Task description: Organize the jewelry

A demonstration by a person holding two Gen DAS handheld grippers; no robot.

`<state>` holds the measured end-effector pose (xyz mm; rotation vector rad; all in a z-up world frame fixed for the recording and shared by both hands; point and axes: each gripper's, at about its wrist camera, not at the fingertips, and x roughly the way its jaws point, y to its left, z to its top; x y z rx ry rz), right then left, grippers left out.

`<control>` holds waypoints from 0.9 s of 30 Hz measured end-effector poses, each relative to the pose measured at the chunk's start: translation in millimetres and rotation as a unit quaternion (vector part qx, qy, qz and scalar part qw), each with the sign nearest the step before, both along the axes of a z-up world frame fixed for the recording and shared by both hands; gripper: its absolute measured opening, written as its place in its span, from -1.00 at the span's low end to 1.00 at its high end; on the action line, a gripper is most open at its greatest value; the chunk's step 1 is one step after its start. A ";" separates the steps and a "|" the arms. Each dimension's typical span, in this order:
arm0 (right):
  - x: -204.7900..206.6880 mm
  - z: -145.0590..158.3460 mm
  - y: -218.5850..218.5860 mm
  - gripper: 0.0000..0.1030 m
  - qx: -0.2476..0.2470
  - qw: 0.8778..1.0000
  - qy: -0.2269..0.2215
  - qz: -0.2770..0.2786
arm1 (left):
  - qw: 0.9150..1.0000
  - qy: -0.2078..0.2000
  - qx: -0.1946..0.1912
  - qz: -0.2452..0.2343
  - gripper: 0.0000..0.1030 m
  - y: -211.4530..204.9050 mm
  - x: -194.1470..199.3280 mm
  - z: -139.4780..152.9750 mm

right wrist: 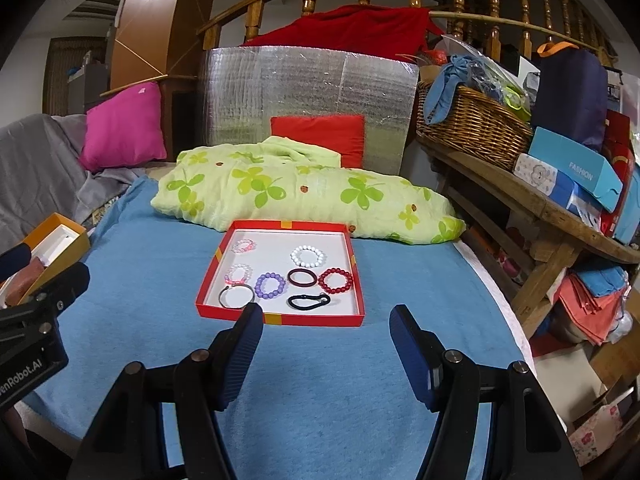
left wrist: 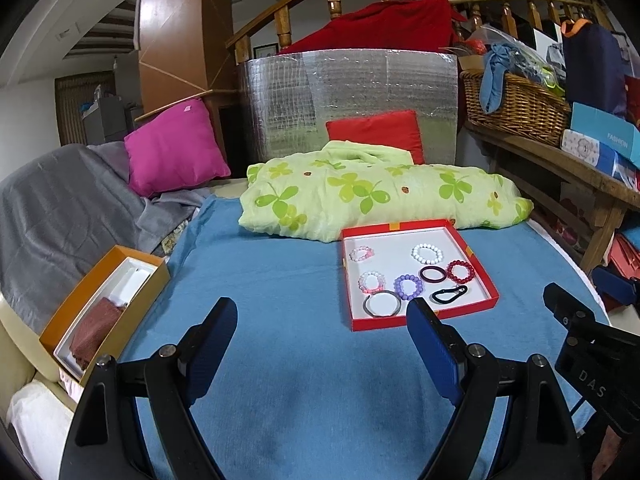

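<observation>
Left wrist view cuts off my right tool (left wrist: pixel 560 304) at the frame edge, so I see only part of its black body there. In the right wrist view my right tool (right wrist: pixel 326 320) stands open and empty above the blue cloth-covered bed (right wrist: pixel 320 380). My left tool (left wrist: pixel 322 316) is spread wide, gripping nothing. The shallow red cardboard tray with white floor (right wrist: pixel 280 319) lies just ahead, holding beaded bracelets, a grey metal bangle (right wrist: pixel 236 295) and a black hair tie (right wrist: pixel 308 301). The open orange box (left wrist: pixel 100 312) sits left; its contents are hard to make out.
</observation>
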<state>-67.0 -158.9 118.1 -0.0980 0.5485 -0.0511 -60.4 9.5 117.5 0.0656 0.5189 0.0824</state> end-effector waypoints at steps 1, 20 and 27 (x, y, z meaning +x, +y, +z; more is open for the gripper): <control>1.6 -0.6 -0.9 0.35 0.001 1.000 0.001 -0.001 | 1.000 -0.001 0.002 0.000 0.69 -1.2 3.8 -0.3; 43.0 -20.5 -2.5 0.35 -0.013 1.000 0.023 -0.005 | 1.000 0.021 -0.007 0.001 0.69 -0.8 38.3 -18.1; 51.6 -26.7 -2.2 0.35 -0.013 1.000 0.028 -0.004 | 1.000 0.026 -0.007 0.001 0.69 -1.6 45.2 -23.4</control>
